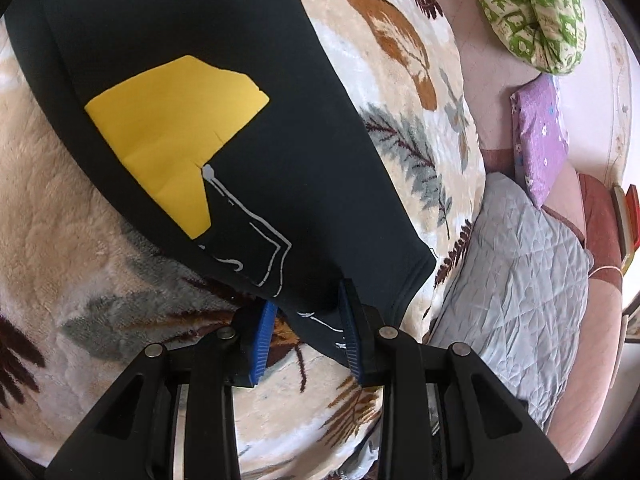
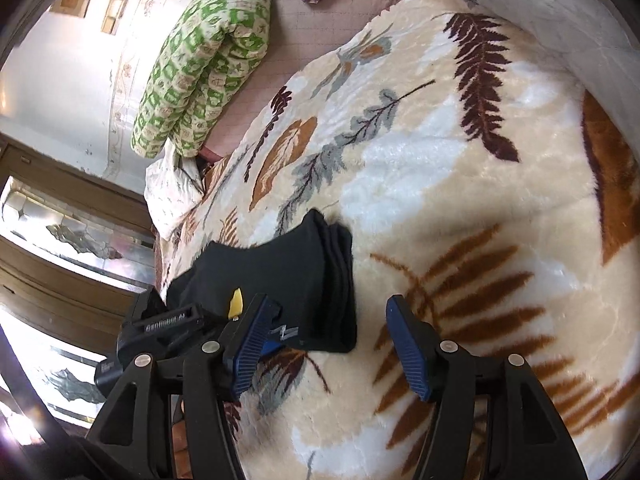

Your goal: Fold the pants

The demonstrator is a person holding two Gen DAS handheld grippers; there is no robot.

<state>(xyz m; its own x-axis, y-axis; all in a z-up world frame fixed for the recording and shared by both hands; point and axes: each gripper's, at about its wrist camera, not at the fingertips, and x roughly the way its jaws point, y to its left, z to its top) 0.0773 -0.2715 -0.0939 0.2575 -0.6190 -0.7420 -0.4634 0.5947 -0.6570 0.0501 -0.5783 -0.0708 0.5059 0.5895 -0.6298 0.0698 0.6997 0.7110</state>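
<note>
Pinching a hem corner of the dark pants [image 1: 248, 152], the left gripper [image 1: 308, 320] has its blue fingers [image 1: 262, 344] closed partway on the fabric, which passes between them and drapes away up the left wrist view. A large yellow patch [image 1: 172, 136] and thin white line markings [image 1: 264, 248] show on the cloth. The pants lie across a plush leaf-patterned blanket [image 1: 80, 232] that covers the bed.

From the right wrist view, the pants [image 2: 296, 272] sit folded into a thick stack on the blanket [image 2: 460, 184], with the layered edges showing along the side toward the middle of the picture. The right gripper [image 2: 328, 344] hangs just beside that stack with its fingers [image 2: 408, 348] spread apart and nothing between them; the stack's near corner lies just past the left-hand finger. The left gripper's black body [image 2: 160, 328] appears at the pants' near edge, in the lower left of that view.

Beyond the blanket lie a green and cream patterned quilt [image 2: 200, 64], a purple pillow [image 1: 540, 136] and a grey quilted cover [image 1: 512, 272].
</note>
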